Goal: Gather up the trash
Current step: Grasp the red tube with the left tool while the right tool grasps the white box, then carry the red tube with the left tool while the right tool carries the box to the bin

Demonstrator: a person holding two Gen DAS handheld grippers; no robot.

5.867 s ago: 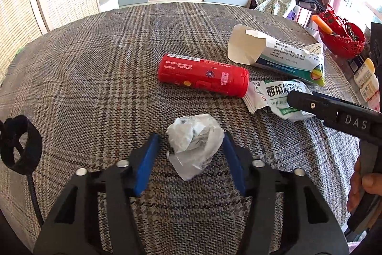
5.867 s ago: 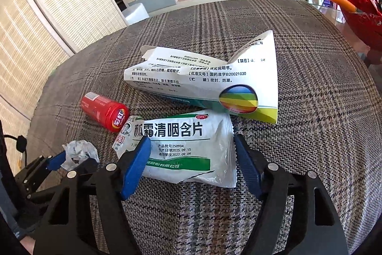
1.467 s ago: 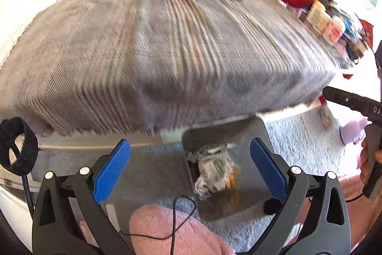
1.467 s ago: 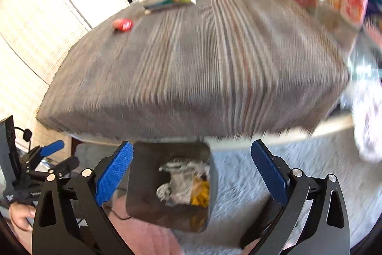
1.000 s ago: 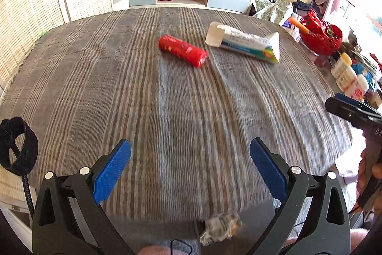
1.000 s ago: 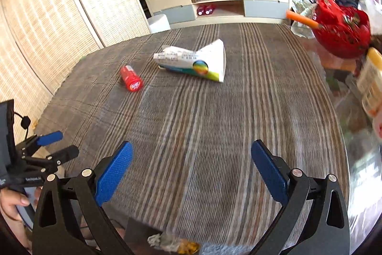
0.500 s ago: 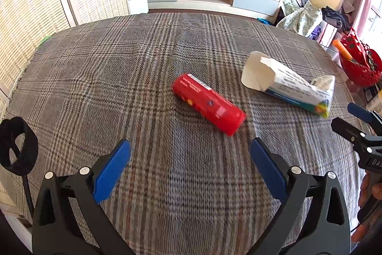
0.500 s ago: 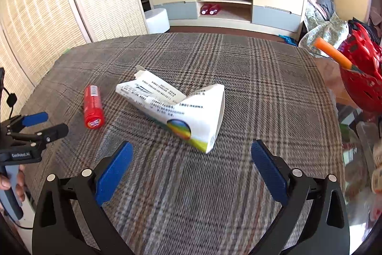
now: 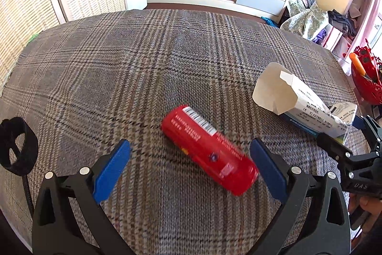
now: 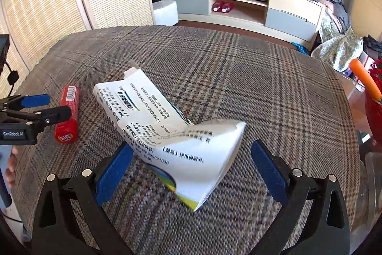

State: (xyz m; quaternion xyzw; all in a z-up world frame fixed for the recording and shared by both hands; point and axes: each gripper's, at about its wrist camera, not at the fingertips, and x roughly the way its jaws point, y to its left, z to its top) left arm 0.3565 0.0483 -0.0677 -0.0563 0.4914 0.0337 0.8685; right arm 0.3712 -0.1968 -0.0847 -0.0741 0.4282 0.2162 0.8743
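Red tube (image 9: 207,150): a cylindrical container with white print and a barcode near one end, lying on its side on the plaid cloth (image 9: 148,59). In the left wrist view its long axis runs diagonally, barcode end away from the claw and to the left, the other end close to the right blue pad (image 9: 268,170). It lies between the spread fingers of the left gripper (image 9: 189,167), which stands wide open; contact with either pad cannot be judged.

Crushed carton (image 10: 176,138): a white medicine box with black print and a rainbow emblem near its flattened near end. Its long axis slants from far left to near right, and the near end sits between the wide-open fingers of the right gripper (image 10: 191,173); its edge appears to meet the left pad (image 10: 114,171).

The two items lie near each other, apart.
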